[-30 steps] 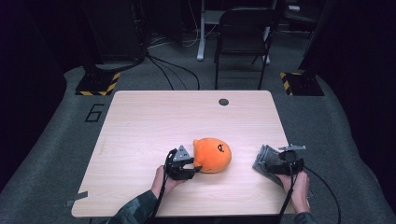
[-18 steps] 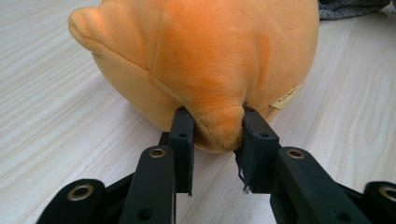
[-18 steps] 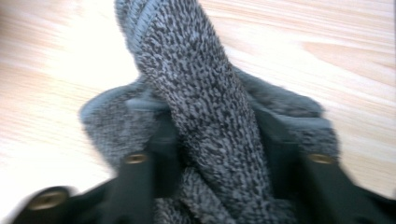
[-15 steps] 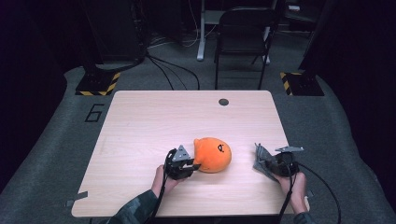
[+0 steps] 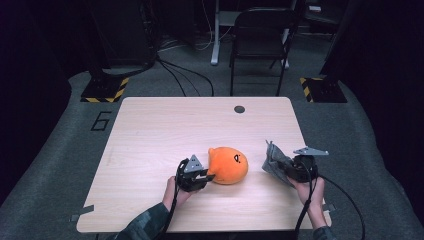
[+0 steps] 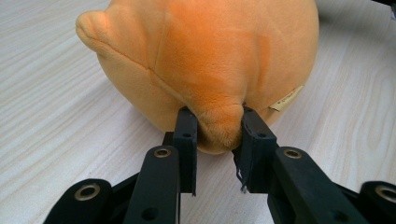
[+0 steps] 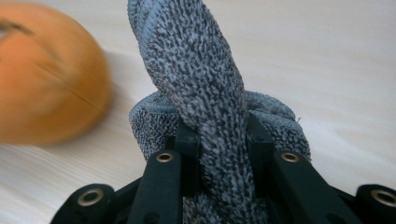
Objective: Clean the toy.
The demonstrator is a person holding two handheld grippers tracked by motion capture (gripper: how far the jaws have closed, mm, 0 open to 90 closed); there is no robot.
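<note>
The left gripper (image 6: 218, 128) pinched a fold of the orange plush toy (image 5: 229, 165), which lay near the table's (image 5: 150, 130) front edge, right of centre. The right gripper (image 7: 223, 135), its jaws just closed, clamped the grey cloth (image 5: 274, 161) by the right edge. The cloth probably needed lifting clear while the toy was kept steady. The toy's tan tag (image 6: 286, 98) was unreadable.

wooden table (image 5: 165, 135), black folding chair (image 5: 260, 45), hazard-striped floor plates (image 5: 105, 90)

A dark room: grey carpet (image 5: 60, 165) under a light wooden table (image 5: 165, 130), black chair (image 5: 260, 40) behind.
</note>
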